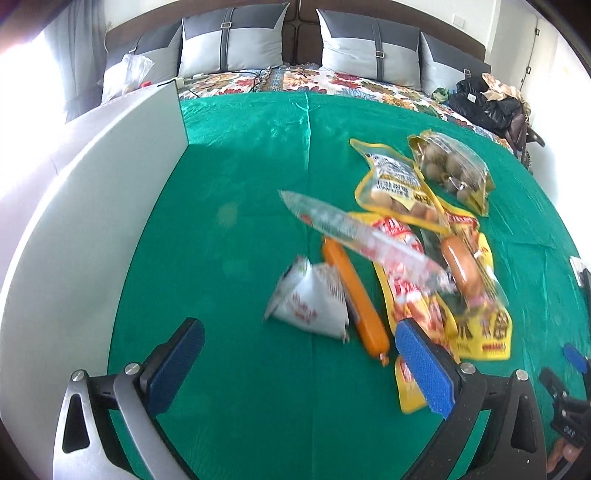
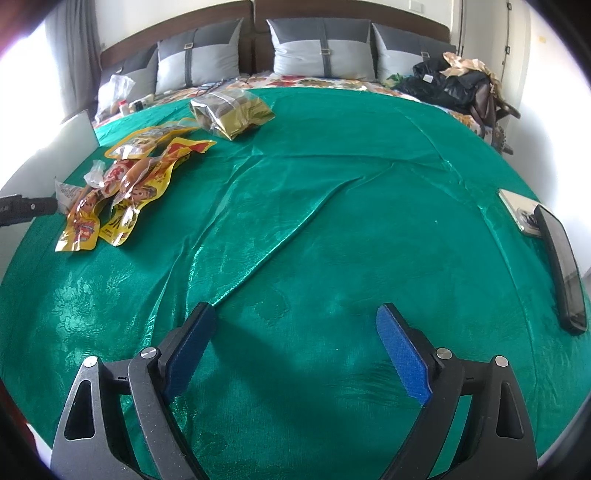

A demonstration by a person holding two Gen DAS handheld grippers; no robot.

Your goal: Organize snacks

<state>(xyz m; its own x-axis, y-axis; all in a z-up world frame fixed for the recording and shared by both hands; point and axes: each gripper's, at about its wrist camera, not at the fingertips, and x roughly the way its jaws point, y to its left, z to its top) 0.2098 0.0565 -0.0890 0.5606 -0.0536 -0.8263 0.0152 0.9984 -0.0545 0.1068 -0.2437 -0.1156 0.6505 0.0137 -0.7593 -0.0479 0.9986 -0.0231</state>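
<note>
**Loose pile, slick cloth, blurred view**

The snack pile point(image 1: 424, 251) lies on the green bedspread point(image 1: 240, 221), right of the white box wall point(image 1: 92, 221). My left claw point(image 1: 299, 354) hangs wide and empty near the orange sausage stick point(image 1: 354, 295) and triangular white pouch point(image 1: 310, 299). I judge overlapping packets may drag along. My right claw point(image 2: 295, 350) is wide, empty, well apart.

A home bedroom. Grey pillows point(image 2: 199, 59) lean against a dark headboard point(image 2: 177, 22). A green cloth point(image 2: 332, 221) covers the bed's floral sheet point(image 1: 351, 83).
</note>
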